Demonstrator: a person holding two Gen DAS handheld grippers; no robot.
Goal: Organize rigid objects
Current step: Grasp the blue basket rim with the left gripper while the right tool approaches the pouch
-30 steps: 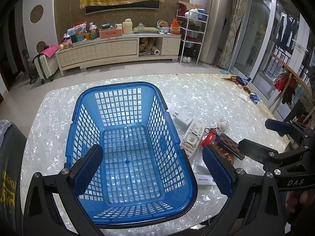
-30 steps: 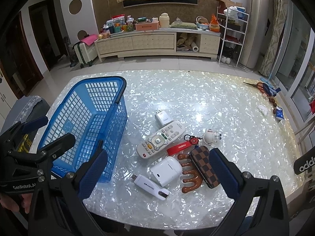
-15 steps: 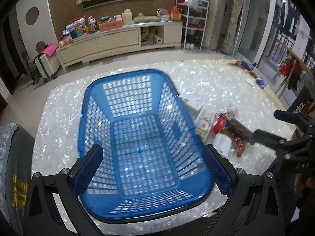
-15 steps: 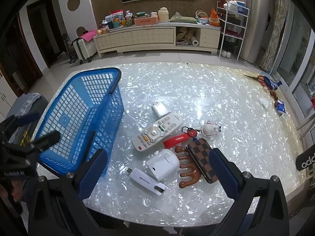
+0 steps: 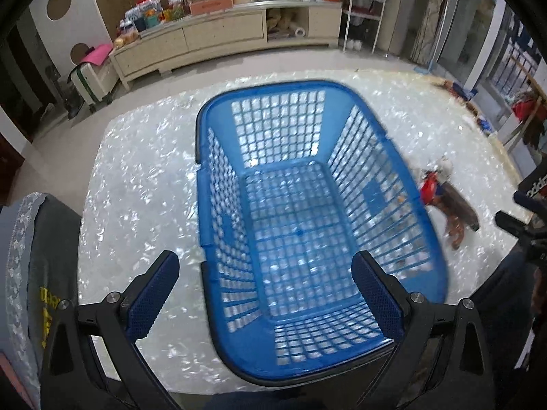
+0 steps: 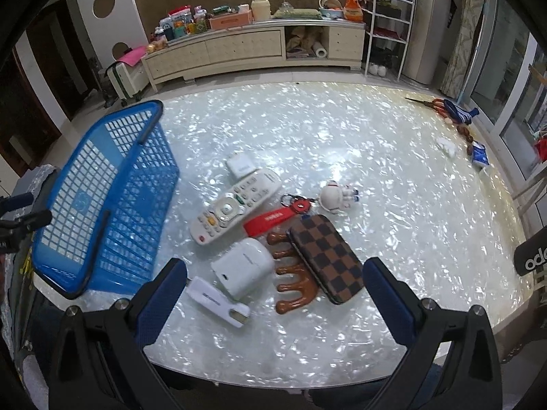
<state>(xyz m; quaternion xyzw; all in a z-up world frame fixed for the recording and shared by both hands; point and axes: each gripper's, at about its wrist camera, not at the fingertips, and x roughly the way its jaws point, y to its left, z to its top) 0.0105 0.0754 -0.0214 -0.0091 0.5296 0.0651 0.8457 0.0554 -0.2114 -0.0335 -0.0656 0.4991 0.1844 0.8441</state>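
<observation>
An empty blue basket (image 5: 212, 205) stands on the shell-patterned table; it also shows at the left of the right wrist view (image 6: 102, 205). My left gripper (image 5: 266, 297) is open above its near end. My right gripper (image 6: 273, 294) is open and empty above a cluster of items: white remote (image 6: 236, 210), white charger (image 6: 241, 165), white case (image 6: 242, 268), white USB stick (image 6: 218, 302), red key strap (image 6: 270, 218), astronaut figure (image 6: 336, 196), brown comb (image 6: 294, 283), checkered wallet (image 6: 324, 256).
Scissors and small items (image 6: 454, 116) lie at the table's far right edge. A grey cloth-covered chair (image 5: 37, 256) stands at the table's left. A cabinet (image 6: 253, 48) and wire shelf (image 6: 386, 24) stand beyond the table.
The left view has swung left, so the basket now sits further right in it and the items are mostly hidden. The right gripper has moved slightly closer to the items.
</observation>
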